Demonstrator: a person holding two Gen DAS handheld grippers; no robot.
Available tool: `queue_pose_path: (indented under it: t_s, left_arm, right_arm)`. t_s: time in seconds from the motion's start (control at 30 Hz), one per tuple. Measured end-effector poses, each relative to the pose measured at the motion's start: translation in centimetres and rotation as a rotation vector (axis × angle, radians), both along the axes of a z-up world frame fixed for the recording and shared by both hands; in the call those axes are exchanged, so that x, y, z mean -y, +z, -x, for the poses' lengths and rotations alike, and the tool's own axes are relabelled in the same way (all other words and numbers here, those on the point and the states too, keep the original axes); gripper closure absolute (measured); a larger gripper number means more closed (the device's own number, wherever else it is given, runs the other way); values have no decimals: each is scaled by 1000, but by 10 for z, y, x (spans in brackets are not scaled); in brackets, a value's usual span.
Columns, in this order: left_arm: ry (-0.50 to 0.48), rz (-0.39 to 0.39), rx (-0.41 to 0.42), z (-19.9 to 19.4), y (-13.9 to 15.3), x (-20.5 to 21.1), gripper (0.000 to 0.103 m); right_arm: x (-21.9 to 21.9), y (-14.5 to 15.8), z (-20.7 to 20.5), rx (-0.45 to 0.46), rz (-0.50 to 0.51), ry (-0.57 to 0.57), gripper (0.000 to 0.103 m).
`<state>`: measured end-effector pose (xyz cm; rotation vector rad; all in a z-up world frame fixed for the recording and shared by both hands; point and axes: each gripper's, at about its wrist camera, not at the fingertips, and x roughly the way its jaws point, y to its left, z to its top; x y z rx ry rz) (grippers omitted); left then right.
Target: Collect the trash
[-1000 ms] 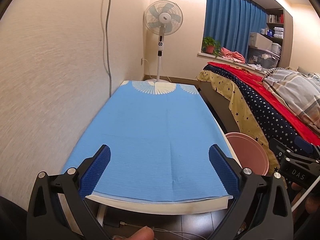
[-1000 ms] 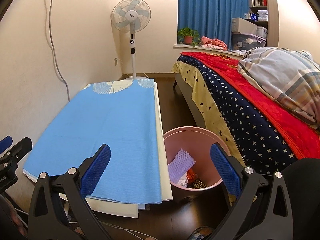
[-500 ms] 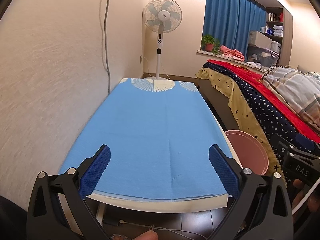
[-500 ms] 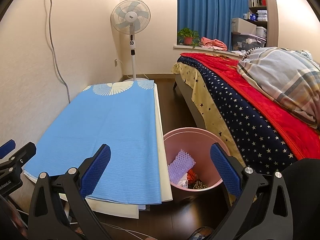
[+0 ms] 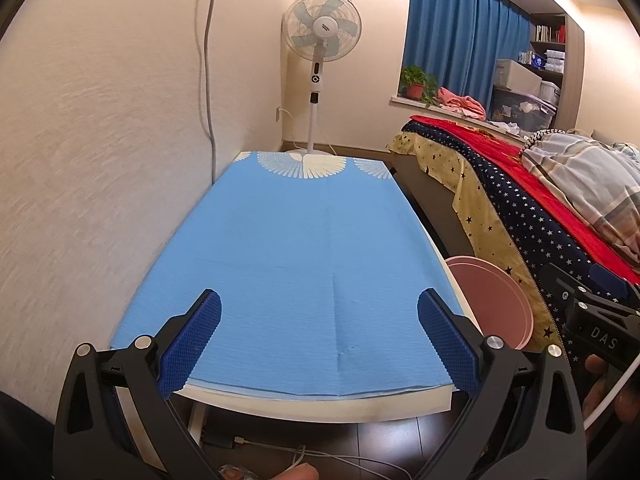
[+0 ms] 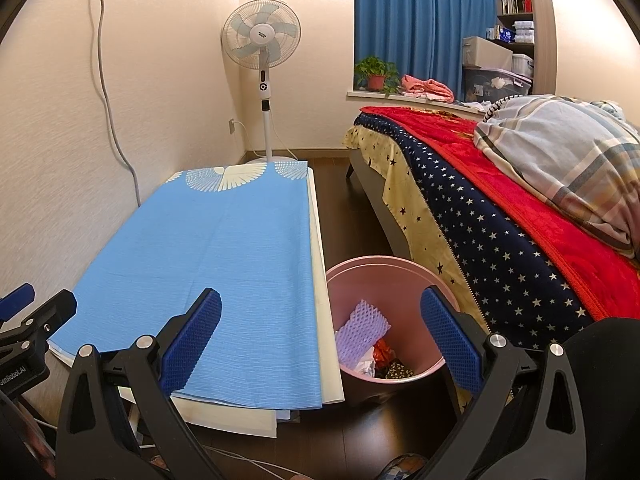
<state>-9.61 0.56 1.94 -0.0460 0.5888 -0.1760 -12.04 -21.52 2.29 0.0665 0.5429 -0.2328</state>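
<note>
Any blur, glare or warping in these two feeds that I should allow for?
Left wrist view: the wall at left is smeared, the blue table sharp, the ceiling light blows out top right. Right wrist view: sharp overall, warm light, the pink bin and its trash clear. Both: fisheye bends edges, corners black.

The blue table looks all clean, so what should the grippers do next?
Probably turn away and look elsewhere for trash. The blue table shows nothing to pick up, both the left gripper and right gripper are open and empty, and the pink bin already holds some scraps.
</note>
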Motion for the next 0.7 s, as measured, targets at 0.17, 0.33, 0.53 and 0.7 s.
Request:
queue_pose_path:
  t_s: [0.17,0.33,0.53,0.7]
  left_arm:
    - [-3,3,1,0,0,0,8]
    - [-3,-4,16,3,0,2,8]
    - [9,-6,0,1,-2,2,8]
    - [17,-7,-15,-2,-3,2,8]
  right_arm:
    - [0,0,0,0,-1,0,5]
    - [0,0,0,1,-1,0,5]
    - [0,0,0,-1,1,-1,5]
    - [0,1,0,-2,-1,-1,5]
